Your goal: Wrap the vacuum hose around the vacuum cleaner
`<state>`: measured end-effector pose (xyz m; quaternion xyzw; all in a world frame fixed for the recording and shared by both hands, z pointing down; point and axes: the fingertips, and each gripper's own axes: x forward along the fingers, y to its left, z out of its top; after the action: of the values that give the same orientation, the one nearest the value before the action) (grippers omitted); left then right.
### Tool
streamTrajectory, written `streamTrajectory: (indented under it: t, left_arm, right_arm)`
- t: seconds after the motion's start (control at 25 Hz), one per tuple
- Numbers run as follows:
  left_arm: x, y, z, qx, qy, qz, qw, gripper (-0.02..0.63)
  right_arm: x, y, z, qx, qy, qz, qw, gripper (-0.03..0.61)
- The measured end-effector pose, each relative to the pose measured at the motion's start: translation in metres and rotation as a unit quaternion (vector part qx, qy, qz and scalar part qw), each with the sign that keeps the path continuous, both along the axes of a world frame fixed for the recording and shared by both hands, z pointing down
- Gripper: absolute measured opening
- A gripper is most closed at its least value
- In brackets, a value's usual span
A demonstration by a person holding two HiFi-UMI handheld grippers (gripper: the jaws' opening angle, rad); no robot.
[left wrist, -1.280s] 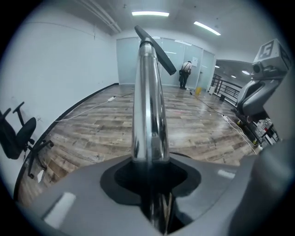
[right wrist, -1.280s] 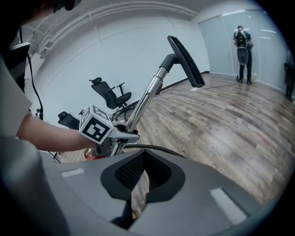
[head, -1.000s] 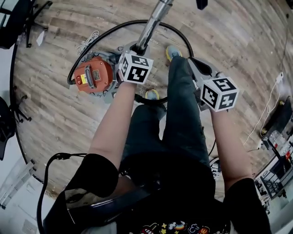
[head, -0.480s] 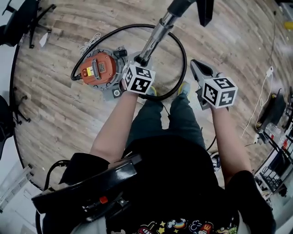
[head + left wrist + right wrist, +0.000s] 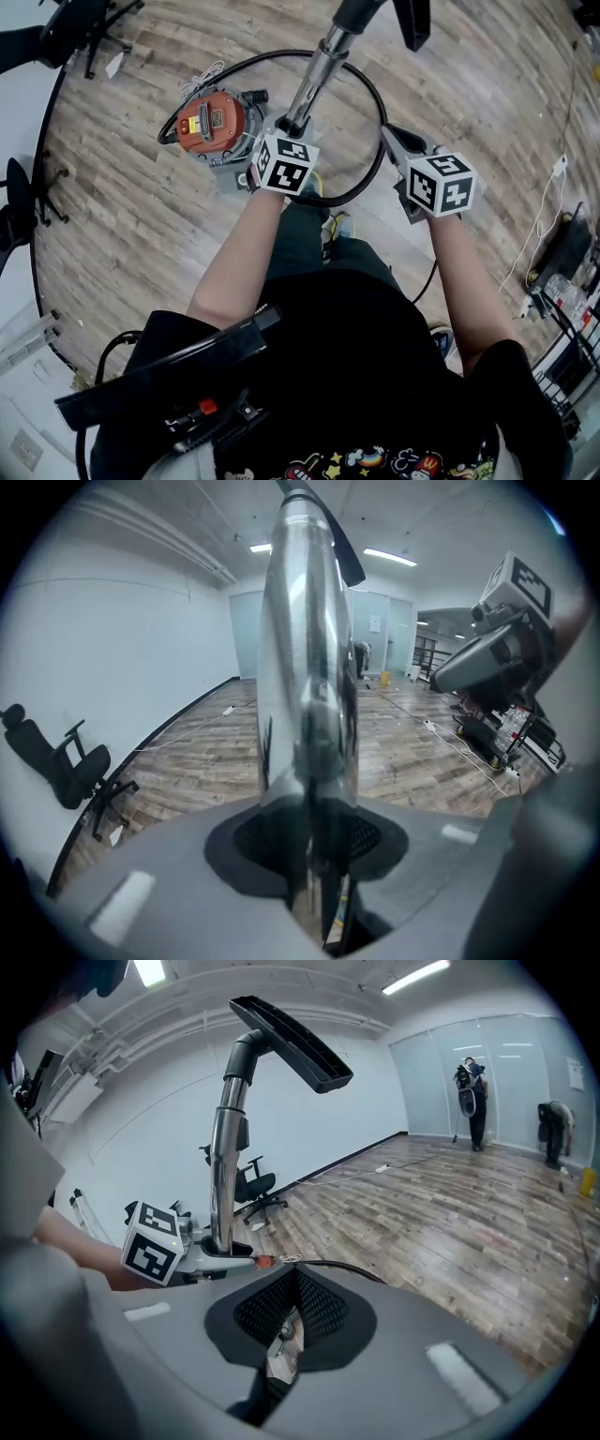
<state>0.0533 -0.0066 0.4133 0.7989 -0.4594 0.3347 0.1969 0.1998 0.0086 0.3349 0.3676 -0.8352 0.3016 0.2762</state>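
Left gripper (image 5: 307,846) jaws clamped tight on the shiny wand (image 5: 305,667). Right gripper (image 5: 286,1335) pinched together, empty. Orange vacuum cleaner (image 5: 211,120) sits beside the left jaws, label unreadable.

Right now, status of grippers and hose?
Left gripper shut on metal tube. Right gripper shut, empty. Hose loose on floor, vacuum cleaner unwrapped. No obstacle seen.

Person wears black short-sleeved T-shirt (image 5: 375,366) w/ colourful cartoon print on front, dark trousers (image 5: 300,246), shoe (image 5: 339,225) w/ yellowish edge. Black box (image 5: 169,380) w/ red button at chest; black cable (image 5: 106,353) loops by left sleeve. Left gripper (image 5: 286,124) & right gripper (image 5: 392,141): grey bodies, white cubes w/ black square markers.
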Motion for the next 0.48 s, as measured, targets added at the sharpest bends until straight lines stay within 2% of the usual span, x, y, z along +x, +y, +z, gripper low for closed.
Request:
streamTrajectory:
  t: [0.2, 0.48]
  left_arm:
    - [0.012, 0.054, -0.013, 0.009, -0.012, -0.033, 0.9993, 0.126]
    - [0.027, 0.136, -0.016, -0.008, -0.008, -0.074, 0.9972, 0.126]
  right_arm:
    - [0.013, 0.055, 0.001, 0.001, -0.013, -0.029, 0.999, 0.023]
    - [0.037, 0.131, 0.015, -0.019, -0.017, -0.051, 0.998, 0.023]
